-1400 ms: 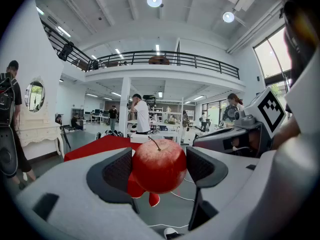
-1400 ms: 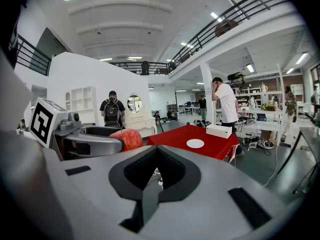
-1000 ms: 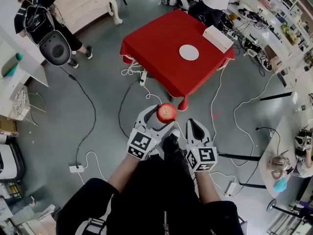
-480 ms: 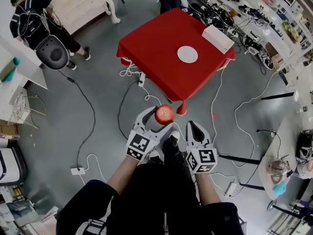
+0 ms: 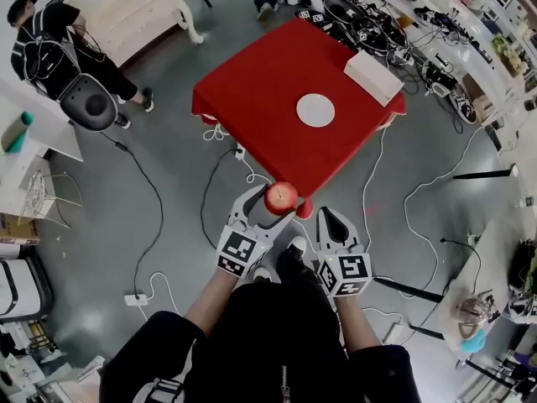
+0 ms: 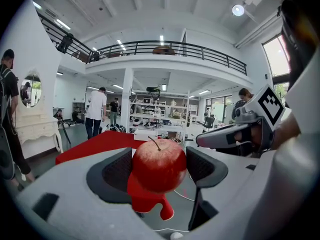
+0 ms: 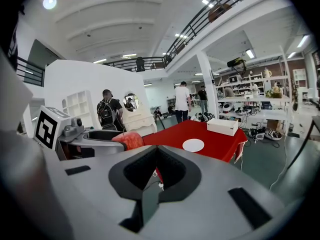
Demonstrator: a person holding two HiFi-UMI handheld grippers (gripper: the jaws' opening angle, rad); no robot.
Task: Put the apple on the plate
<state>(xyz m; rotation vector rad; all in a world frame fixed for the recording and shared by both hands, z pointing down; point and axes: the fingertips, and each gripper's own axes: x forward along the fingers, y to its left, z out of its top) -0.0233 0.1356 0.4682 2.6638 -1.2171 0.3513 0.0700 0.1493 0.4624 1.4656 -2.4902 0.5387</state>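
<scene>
1. Here, in the head view, the left tongs (image 5: 270,206) are closed on a red apple (image 5: 281,197), held out in front of the person's body above the grey floor (image 5: 151,183). The right tongs (image 5: 331,218) are just beside them with their jaws brought together and nothing in them. Ahead stands a counter with a red cloth (image 5: 260,91). On it are a white plate (image 5: 315,110) and a white box (image 5: 373,77) near the far right corner. The apple shows just before the counter's near corner and well apart from the plate. Cables (image 5: 147,175) trail over the floor. A person with a backpack (image 5: 46,40) stands at the upper left.

2. Then the left gripper view: the apple (image 6: 159,165) sits between the two dark pads, stem up, and both jaws press its sides. The red counter (image 6: 97,143) lies behind it. The right tongs (image 6: 225,136) reach in from the right at about the same height. A person in a white shirt (image 6: 95,111) stands past the counter.

3. Last, the right gripper view: the jaws meet along their length and nothing stands between them. The apple (image 7: 131,140) shows at the left in the other tongs. Beyond lies the counter (image 7: 215,144), with the empty plate (image 7: 193,145) and the box (image 7: 222,126) behind it.
</scene>
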